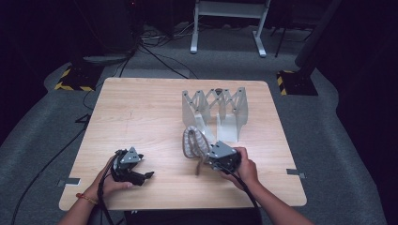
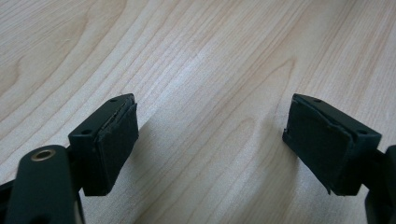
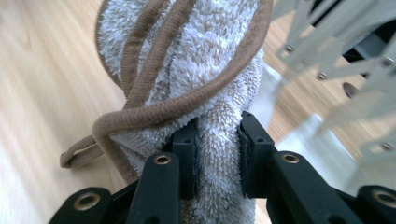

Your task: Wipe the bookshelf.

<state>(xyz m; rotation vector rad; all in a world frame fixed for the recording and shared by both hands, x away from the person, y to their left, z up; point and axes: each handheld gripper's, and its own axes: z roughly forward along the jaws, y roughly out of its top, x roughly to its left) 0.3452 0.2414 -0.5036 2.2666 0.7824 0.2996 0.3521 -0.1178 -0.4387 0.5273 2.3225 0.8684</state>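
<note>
A white terry towel with brown piping (image 3: 196, 60) hangs bunched between the jaws of my right gripper (image 3: 218, 154), which is shut on it; its pads press into the pile. In the high view the towel (image 1: 193, 142) dangles over the table's middle, just left of the right gripper (image 1: 206, 157), and a brown edge trails down to the wood. A grey folding rack (image 1: 217, 108) stands behind it. My left gripper (image 1: 146, 175) rests low near the front left, jaws wide apart over bare wood (image 2: 210, 135), holding nothing.
The light wooden table (image 1: 141, 108) has its front edge close to both hands. The rack's pale slats (image 3: 336, 56) rise to the right of the towel. Beyond the table lie grey carpet, cables and a white stand's legs (image 1: 227, 28).
</note>
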